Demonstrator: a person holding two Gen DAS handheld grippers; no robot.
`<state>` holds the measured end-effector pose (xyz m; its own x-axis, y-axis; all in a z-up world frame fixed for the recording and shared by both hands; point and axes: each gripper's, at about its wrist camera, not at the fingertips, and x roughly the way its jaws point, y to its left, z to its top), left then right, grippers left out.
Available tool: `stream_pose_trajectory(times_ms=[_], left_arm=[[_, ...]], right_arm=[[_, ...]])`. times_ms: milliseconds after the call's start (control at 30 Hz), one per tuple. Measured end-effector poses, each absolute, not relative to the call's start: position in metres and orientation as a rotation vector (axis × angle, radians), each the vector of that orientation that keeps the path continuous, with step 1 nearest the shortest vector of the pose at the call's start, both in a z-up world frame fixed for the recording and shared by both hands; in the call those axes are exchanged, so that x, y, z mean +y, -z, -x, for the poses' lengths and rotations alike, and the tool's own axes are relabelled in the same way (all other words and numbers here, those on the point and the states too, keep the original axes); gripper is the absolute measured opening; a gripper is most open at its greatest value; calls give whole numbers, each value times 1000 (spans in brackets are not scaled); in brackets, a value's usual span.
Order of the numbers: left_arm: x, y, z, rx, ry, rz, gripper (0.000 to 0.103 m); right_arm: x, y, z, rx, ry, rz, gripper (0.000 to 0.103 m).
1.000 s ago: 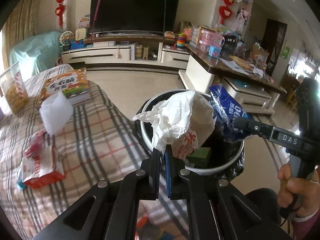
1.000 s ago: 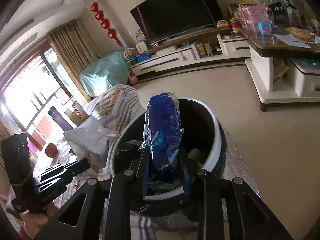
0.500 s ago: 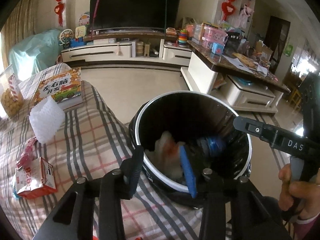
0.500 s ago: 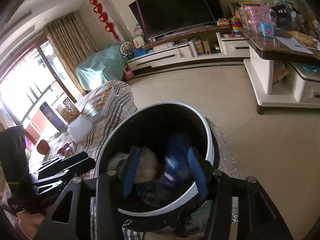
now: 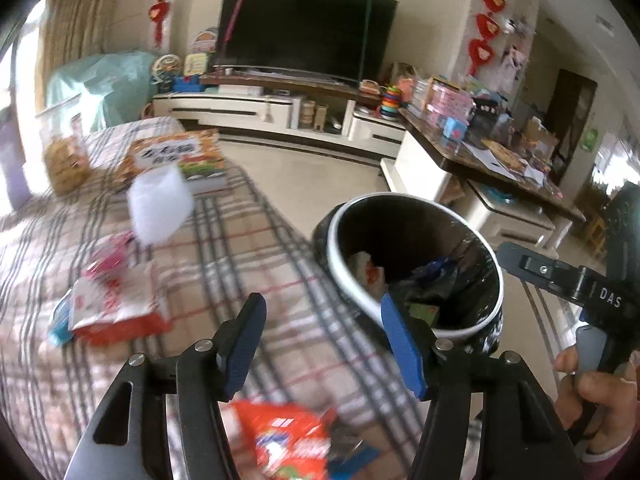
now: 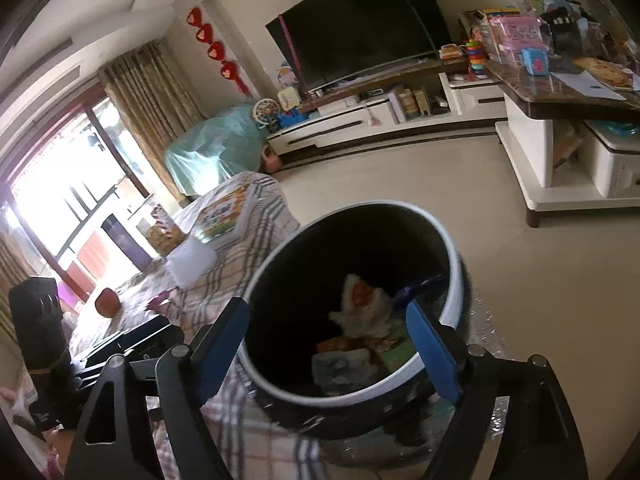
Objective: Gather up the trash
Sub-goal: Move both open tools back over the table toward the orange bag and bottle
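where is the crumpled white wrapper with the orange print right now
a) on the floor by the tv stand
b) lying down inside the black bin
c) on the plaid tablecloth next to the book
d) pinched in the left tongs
b: the crumpled white wrapper lies down inside the black bin among other trash, and both the left tongs and right tongs are open with nothing between them.

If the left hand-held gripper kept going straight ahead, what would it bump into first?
Probably the checked tablecloth, between the red-and-white packet and the trash bin. The left hand-held gripper is open and empty; depth is unclear.
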<state>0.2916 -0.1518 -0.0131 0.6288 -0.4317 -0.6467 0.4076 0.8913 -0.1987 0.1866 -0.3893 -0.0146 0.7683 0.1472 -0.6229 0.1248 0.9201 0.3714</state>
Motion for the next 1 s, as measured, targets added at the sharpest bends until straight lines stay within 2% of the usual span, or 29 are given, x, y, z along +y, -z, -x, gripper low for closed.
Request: stream_pose_trajectory(times_ms=[433, 1000], left_arm=[[-64, 20, -249, 767, 355, 142, 62], [-6, 29, -228, 797, 244, 186, 67]], right_arm=[[-318, 23, -178, 736, -129, -402, 86], [-242, 51, -174, 833, -245, -323, 87]])
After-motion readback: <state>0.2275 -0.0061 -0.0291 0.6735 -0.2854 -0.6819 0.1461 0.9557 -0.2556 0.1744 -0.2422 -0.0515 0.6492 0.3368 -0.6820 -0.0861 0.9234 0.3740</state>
